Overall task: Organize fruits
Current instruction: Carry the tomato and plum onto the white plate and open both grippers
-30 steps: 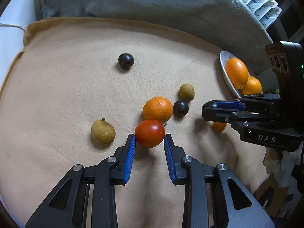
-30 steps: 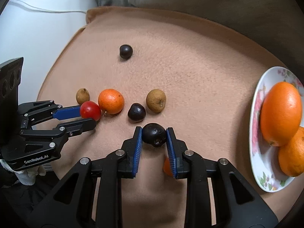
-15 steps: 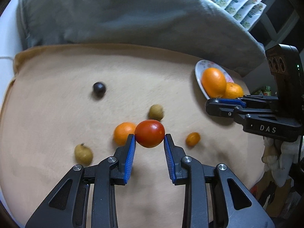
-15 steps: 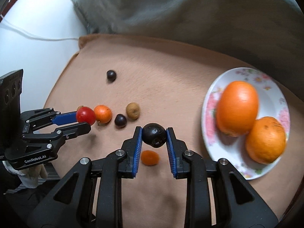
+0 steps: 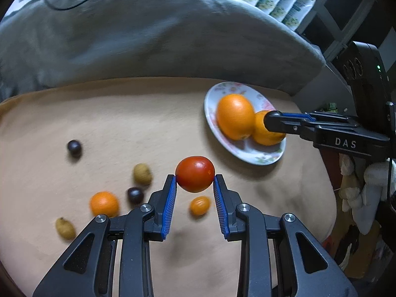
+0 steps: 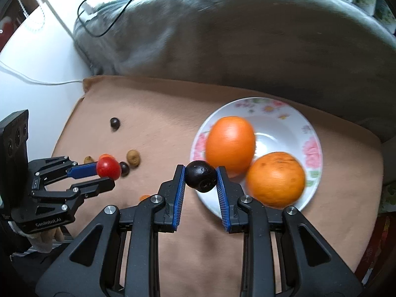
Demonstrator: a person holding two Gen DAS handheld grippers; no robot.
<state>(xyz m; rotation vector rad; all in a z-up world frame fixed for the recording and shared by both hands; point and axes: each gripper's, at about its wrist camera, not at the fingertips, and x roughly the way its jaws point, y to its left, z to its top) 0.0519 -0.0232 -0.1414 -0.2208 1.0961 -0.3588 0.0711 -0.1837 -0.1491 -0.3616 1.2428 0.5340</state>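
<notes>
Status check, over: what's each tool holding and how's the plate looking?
Left tool shut on red tomato. Right tool shut on dark fruit, at plate rim. Two oranges already on plate.

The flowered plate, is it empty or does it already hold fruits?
Not empty: the flowered plate holds two oranges, the larger orange and the smaller orange, side by side.

A white plate (image 6: 311, 133) with pink flowers holds two oranges (image 6: 230, 146); tan blanket (image 6: 158, 113), grey cushion (image 6: 247, 37).
</notes>
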